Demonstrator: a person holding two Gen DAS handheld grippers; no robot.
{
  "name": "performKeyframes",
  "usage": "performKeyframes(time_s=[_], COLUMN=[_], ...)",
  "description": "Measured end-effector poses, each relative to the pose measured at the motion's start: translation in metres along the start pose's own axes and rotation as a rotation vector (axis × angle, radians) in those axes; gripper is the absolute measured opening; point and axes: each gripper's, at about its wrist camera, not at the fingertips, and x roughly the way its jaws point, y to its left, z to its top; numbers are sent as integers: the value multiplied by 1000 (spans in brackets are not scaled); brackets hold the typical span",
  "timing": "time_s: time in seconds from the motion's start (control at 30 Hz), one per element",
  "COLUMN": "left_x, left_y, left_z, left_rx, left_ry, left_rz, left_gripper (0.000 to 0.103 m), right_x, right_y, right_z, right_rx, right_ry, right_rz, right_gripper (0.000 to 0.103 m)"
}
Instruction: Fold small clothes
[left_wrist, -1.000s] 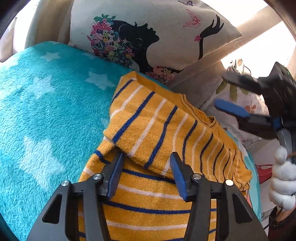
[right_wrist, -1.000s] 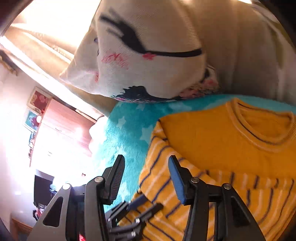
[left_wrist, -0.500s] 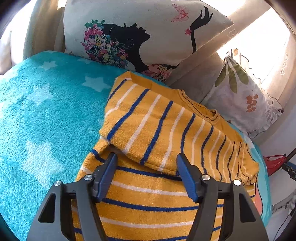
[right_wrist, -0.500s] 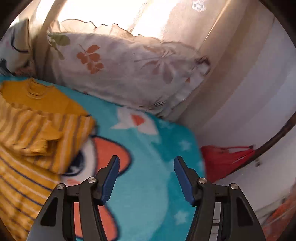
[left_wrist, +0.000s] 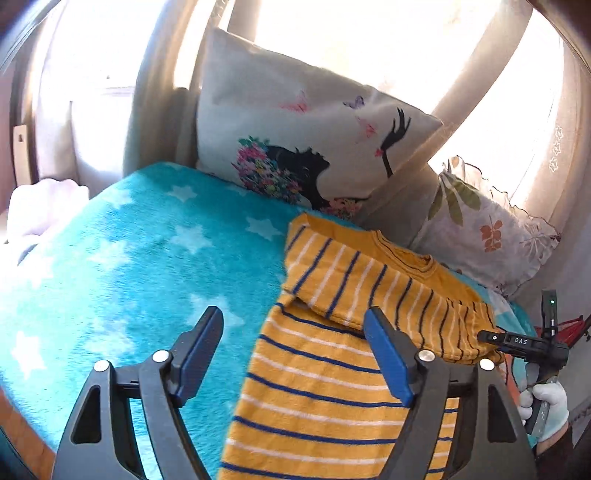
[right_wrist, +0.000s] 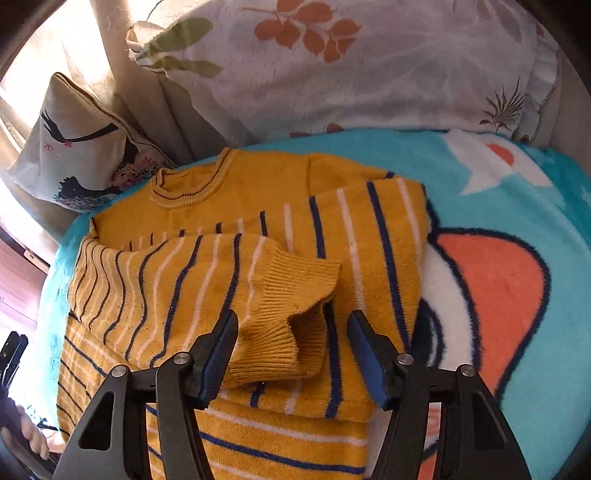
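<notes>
Turquoise star-print blanket covers the bed, with a silhouette-print pillow and a leaf-print pillow propped along the top of the frames. Centre frame lies the yellow striped sweater, sleeves folded across. Left gripper and right gripper both gape wide, holding nothing.

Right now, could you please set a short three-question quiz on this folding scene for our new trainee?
1. True or false: both sleeves of the sweater are folded across its chest.
2. The cuff on top lies nearest which claw? A) left B) right
3. Fill in: the sweater lies on a turquoise ____.

Key: 1 true. 2 B: it sits just ahead of the open right claw; the left claw, also open, hovers by the sweater's other side. 3 blanket.
</notes>
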Motion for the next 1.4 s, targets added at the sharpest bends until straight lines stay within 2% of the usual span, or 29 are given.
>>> performKeyframes(time_s=[0.03, 0.07, 0.1, 0.13, 0.17, 0.23, 0.3, 0.37, 0.43, 0.47, 0.5, 0.53, 0.57, 0.6, 0.67, 0.73, 0.8, 0.93, 1.07, 1.17, 1.3, 1.4], left_x=[-6, -8, -8, -6, -3, 3, 9, 15, 18, 19, 21, 22, 23, 24, 26, 27, 22, 10, -7, -22, -41, -50], left_y=[4, 8, 11, 14, 19, 26, 34, 38, 38, 37, 35, 35, 35, 35, 34, 33, 28, 27, 20, 19, 30, 37], left_z=[1, 1, 1, 0, -1, -5, -9, -15, -22, -25, -28, -31, -35, -39, -48, -57, -65, -78, -96, -110, -124, -131], left_rx=[9, 22, 35, 42, 43, 26, -6, -33, -36, -28, -18, -10, -7, -8, -8, 2, 56, 75, 122, 125, 23, -13], left_ry=[-14, -17, -11, 2, 19, 52, 86, 121, 148, 159, 171, 186, 201, 215, 248, 260, 241, 227, 212, 209, 216, 216], left_rz=[34, 66, 93, 108, 114, 118, 112, 87, 81, 84, 88, 90, 87, 81, 65, 63, 116, 98, 92, 33, -149, -198], left_gripper=[81, 81, 81, 81, 81, 81, 81, 81, 81, 81, 81, 81, 81, 81, 81, 60, 41, 40, 40, 41, 48, 48], right_x=[-2, -2, -4, -11, -14, -25, -32, -37, -41, -46, -51, -54, -58, -60, -58, -56, -55, -66, -80, -86, -89, -95], right_y=[1, 0, -3, -7, -13, -16, -22, -31, -42, -46, -45, -44, -41, -39, -36, -33, -34, -37, -32, -27, -18, -15], right_z=[-1, 0, 0, 0, -1, -3, -5, -6, -8, -11, -16, -21, -28, -36, -53, -72, -90, -124, -152, -171, -195, -215], right_rx=[-1, -7, 3, 22, 24, -8, -27, -25, 11, 22, 29, 30, 31, 32, 41, 55, 61, 62, 42, 52, 54, 59], right_ry=[-15, -24, -34, -47, -64, -101, -117, -120, -121, -120, -123, -127, -129, -126, -98, -69, -61, -101, -132, -119, -102, -91], right_rz=[7, 26, 78, 126, 120, 33, -76, -141, -132, -98, -54, -11, 32, 76, 143, 157, 130, 59, 52, 143, 296, 400], right_gripper=[53, 31, 17, 16, 16, 6, 6, 7, 7, 13, 29, 38, 52, 56, 56, 56, 56, 56, 57, 57, 60, 62])
